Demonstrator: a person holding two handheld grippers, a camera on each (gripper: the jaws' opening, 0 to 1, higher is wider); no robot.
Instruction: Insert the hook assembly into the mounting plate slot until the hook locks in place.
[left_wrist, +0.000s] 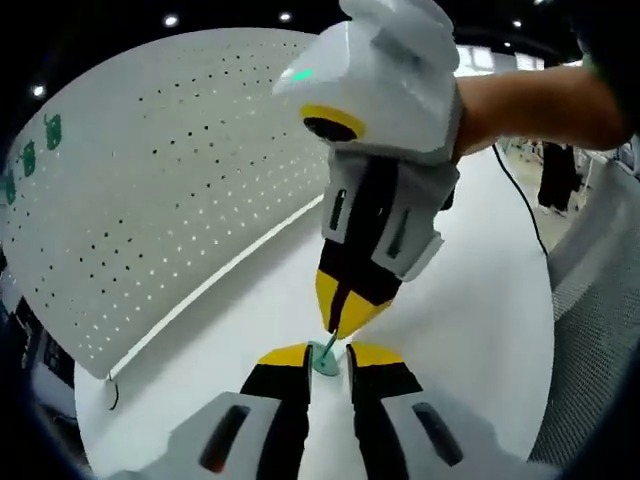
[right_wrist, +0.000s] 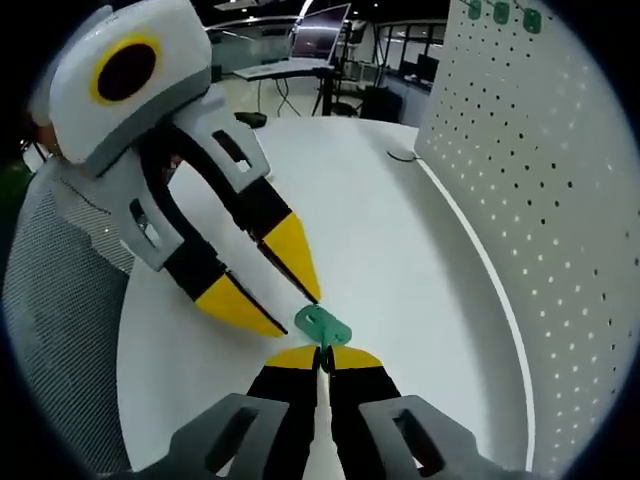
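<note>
Green hook assembly, seemingly unlabelled.

My left claw and my right claw wear the same colours: yellow tips, black fingers behind them, and white-grey housings, and the small hook assembly between them is teal green against the plain white surface. The pegboard is white with a regular grid of small dark holes, and a few teal-green pieces sit along its far edge. Beside the surface runs a grey mesh fabric with a fine woven pattern.
</note>
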